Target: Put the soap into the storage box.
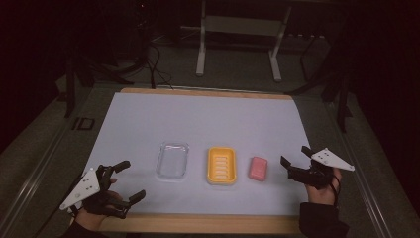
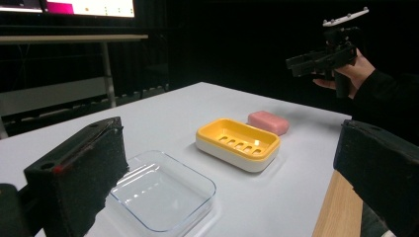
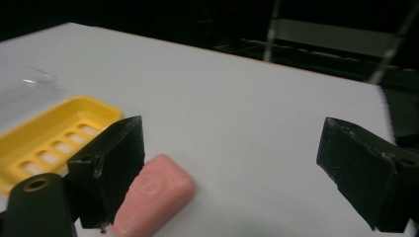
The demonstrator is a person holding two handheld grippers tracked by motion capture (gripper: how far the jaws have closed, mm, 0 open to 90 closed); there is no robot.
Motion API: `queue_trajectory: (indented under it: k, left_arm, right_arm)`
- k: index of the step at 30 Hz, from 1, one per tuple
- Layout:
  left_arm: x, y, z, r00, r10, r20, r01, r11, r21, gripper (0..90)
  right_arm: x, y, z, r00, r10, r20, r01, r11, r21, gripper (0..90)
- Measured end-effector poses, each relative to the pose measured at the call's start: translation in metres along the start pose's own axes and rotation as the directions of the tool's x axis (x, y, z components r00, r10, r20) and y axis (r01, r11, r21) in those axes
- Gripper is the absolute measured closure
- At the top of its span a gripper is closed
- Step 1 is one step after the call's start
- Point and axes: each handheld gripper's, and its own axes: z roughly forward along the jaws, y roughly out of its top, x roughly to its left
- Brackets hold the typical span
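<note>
Three things lie in a row on the white mat: a clear plastic tray on the left, a yellow soap dish with a slotted insert in the middle, and a pink soap bar on the right. My left gripper hovers at the mat's front left corner, open and holding nothing, pointing toward the clear tray. My right gripper is held just right of the soap, open with nothing between its jaws. In the right gripper view the soap lies beside the left jaw, apart from it.
The table's wooden front edge runs below the mat. Behind the table stand a metal frame and loose cables on a dark floor. The far half of the mat is bare.
</note>
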Motion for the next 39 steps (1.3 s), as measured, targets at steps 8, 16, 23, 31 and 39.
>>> queue_trajectory:
  k: [8, 16, 23, 31, 39]
  left_arm:
    - [0.000, -0.001, 0.001, 1.0000, 0.005, 0.006, -0.006, 0.9998, 0.018, 0.2]
    - [-0.001, -0.002, 0.003, 0.9999, 0.013, 0.008, -0.013, 0.9992, 0.038, 0.2]
    - [-0.002, -0.002, 0.004, 0.9999, 0.013, 0.001, -0.013, 0.9987, 0.050, 0.2]
    - [-0.002, -0.003, 0.006, 0.9997, 0.023, -0.002, -0.023, 0.9978, 0.063, 0.2]
    - [-0.002, -0.003, 0.006, 0.9998, 0.019, -0.002, -0.019, 0.9978, 0.063, 0.2]
  right_arm:
    - [0.009, 0.001, 0.007, 0.9923, -0.041, -0.117, 0.046, 0.9981, 0.041, 11.0]
    - [0.003, 0.003, 0.011, 0.9944, -0.019, -0.104, 0.029, 0.9942, 0.103, 13.3]
    - [-0.013, -0.002, 0.017, 0.9909, 0.041, 0.128, -0.075, 0.9598, 0.271, 12.8]
    - [-0.018, -0.003, 0.029, 0.9659, 0.095, 0.241, -0.212, 0.8233, 0.526, 13.1]
    - [-0.019, -0.006, 0.035, 0.9462, 0.136, 0.294, -0.312, 0.6265, 0.714, 15.3]
